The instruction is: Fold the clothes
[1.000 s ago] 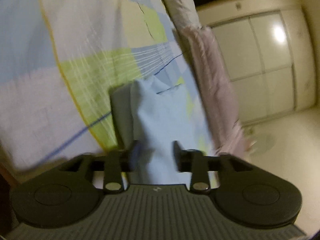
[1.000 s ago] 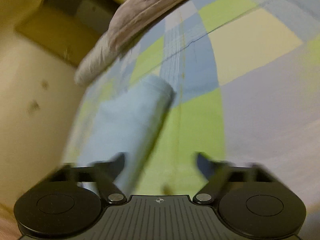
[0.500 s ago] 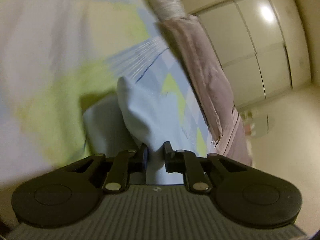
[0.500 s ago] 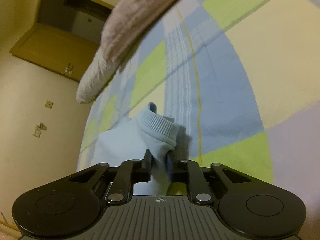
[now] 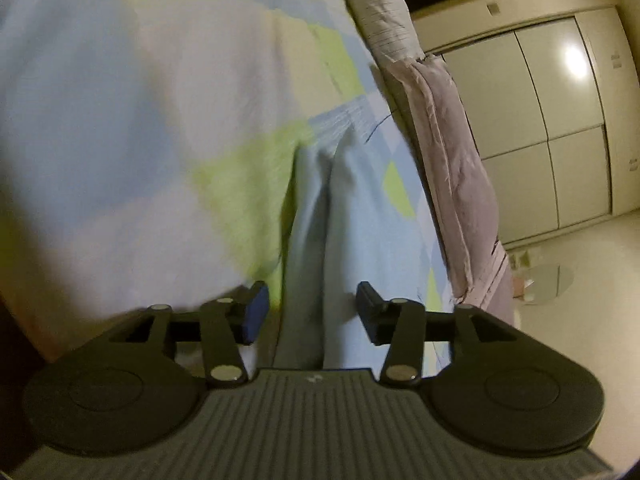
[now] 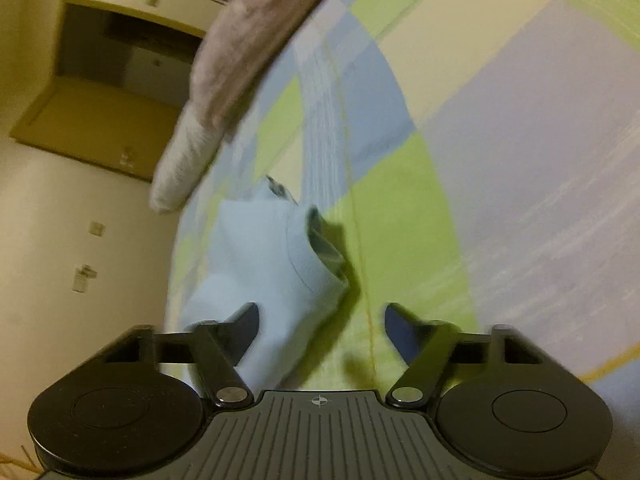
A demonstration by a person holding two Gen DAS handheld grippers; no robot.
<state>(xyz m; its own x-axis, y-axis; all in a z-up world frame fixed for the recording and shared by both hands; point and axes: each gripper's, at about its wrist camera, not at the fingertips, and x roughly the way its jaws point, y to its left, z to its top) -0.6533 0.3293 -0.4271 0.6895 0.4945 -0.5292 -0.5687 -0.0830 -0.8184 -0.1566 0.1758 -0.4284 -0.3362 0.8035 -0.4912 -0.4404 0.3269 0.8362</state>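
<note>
A light blue garment (image 5: 340,240) lies in folds on the checked bedsheet (image 5: 120,120). My left gripper (image 5: 312,312) hovers over its near end with its jaws opening; the cloth runs between the fingers, and the pads stand apart from it. In the right wrist view the same light blue garment (image 6: 264,264) shows a ribbed cuff or hem. My right gripper (image 6: 320,328) is over it with its jaws opening wide. The cloth lies by the left finger (image 6: 244,328) and nothing presses on it.
A pinkish-grey rolled quilt (image 5: 440,128) runs along the far edge of the bed, also seen as the quilt (image 6: 240,40) in the right wrist view. Beyond it stand white wardrobe doors (image 5: 540,120) and a pale floor. A wall with a doorway (image 6: 100,80) is on the left.
Both grippers shut on the blue garment half a second ago and have since opened, letting go of it. The garment now lies more bunched and folded on the sheet.
</note>
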